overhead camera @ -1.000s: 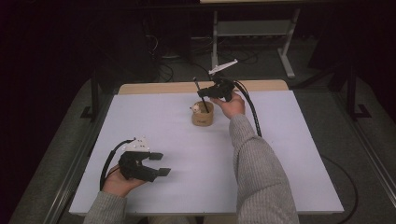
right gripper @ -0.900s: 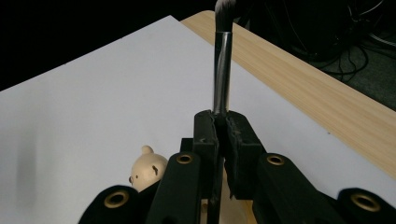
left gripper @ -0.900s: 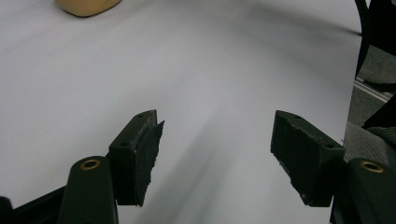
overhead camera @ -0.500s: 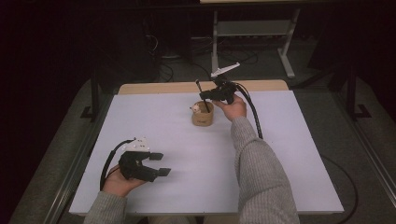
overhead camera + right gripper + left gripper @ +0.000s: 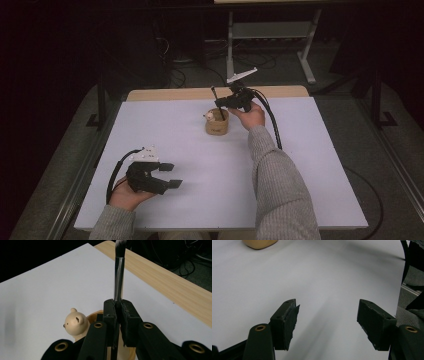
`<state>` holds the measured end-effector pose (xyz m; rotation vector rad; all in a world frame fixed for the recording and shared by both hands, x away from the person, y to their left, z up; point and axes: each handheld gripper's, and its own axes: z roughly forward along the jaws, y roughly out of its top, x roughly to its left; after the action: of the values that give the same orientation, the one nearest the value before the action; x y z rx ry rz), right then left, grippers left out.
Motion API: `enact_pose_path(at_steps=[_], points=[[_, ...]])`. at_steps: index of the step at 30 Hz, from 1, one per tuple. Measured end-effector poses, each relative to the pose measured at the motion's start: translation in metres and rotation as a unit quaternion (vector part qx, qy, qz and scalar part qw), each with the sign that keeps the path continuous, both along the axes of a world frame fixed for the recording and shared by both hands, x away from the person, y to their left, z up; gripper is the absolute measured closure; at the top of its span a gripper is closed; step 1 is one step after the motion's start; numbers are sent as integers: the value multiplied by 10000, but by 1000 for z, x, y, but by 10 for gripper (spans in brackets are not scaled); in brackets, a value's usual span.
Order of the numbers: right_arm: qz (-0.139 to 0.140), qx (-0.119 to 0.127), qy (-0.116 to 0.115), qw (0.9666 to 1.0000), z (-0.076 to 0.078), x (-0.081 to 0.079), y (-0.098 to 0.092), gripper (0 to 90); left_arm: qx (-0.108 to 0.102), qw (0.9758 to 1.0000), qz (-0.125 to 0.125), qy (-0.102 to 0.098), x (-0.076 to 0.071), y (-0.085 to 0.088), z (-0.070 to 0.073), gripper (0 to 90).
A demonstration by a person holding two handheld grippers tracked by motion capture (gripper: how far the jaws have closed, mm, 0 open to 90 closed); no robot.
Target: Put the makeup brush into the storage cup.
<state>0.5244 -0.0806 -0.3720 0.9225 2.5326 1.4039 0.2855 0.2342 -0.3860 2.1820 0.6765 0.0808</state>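
Right claw (image 5: 118, 305) clenched on makeup brush (image 5: 119, 275), poised upright just above the bear-faced wooden cup (image 5: 217, 123). Left claw (image 5: 169, 175) released, idle on the white worktop (image 5: 310, 170), well apart from the cup. Risk here: brush tilting on entry, catching the rim, tipping that light cup over.

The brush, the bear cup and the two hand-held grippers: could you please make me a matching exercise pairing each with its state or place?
Things:
1. brush
2. bear cup
3. left hand-held gripper
4. right hand-held gripper

States:
A. jaws apart, nothing between them
B. stands on the white table, tan, with a bear head at its rim
C. jaws shut on a thin handle
D. upright, clamped above the cup

Pairs: 1-D, 2-B, 3-A, 4-C
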Motion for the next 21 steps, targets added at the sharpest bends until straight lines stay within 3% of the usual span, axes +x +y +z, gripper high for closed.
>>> enact_pose_path(at_steps=[3, 21], points=[[-66, -57, 25, 10000, 0, 0, 0, 728, -1, 10000, 2, 7, 0, 0, 0, 317], [-147, 13, -10, 9999, -1, -20, -23, 583, 14, 10000, 21, 1, 0, -1, -1, 314]])
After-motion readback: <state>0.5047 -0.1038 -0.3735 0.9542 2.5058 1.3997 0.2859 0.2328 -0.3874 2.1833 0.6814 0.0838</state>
